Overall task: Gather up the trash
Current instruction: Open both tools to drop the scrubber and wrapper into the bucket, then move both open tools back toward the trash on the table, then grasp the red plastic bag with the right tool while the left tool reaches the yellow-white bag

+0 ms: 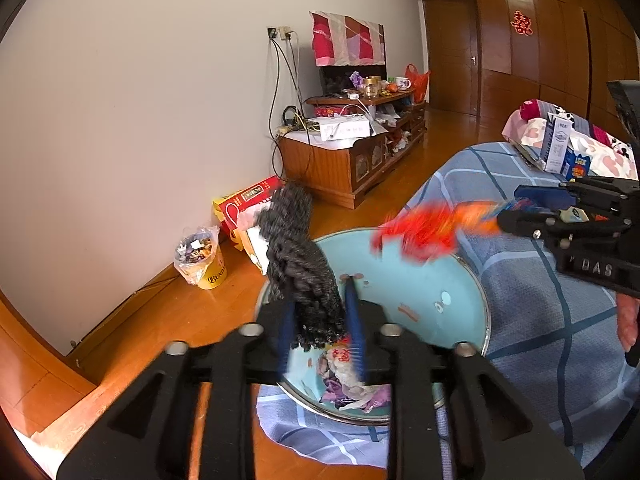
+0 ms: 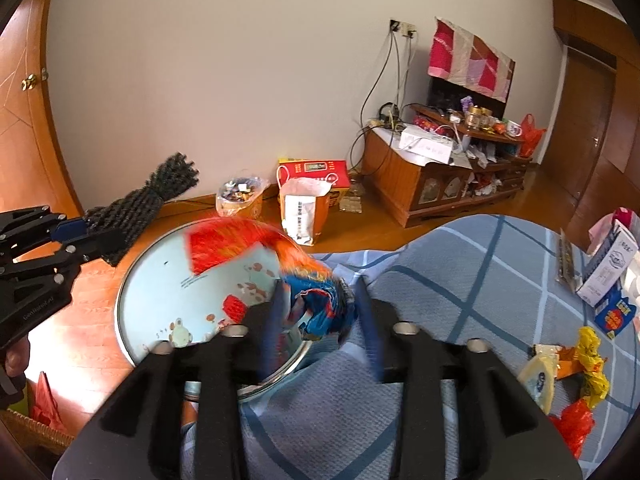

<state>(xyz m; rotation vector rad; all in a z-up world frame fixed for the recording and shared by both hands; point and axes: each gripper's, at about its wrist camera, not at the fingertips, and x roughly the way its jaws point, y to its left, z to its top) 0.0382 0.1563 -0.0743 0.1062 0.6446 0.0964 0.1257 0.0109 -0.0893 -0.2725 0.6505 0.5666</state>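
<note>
— Well, what's the left hand-held gripper got?
— A dark knitted cloth, soft and floppy. It stands up between the fingers over the near rim of the basin, which sits at the bed's edge. The jaws look slackened around it; I can't tell whether the pads are pressing.
— And the right hand-held gripper?
— A crinkly wrapper, blue at the fingers, orange and red where it trails over the basin. It's blurred. The fingers stand apart, so I'd say it's coming loose, though I can't be sure.
— How will these handle?
— Both seem light and limp. The wrapper is probably slippery film, so pinch a bunched fold, not a flat edge. The cloth should grip easily mid-bundle.
— More to collect?
— Yes: a yellow bag and a red bag near the bed's right edge, thin and crushable. Some scraps already lie in the basin.
</note>
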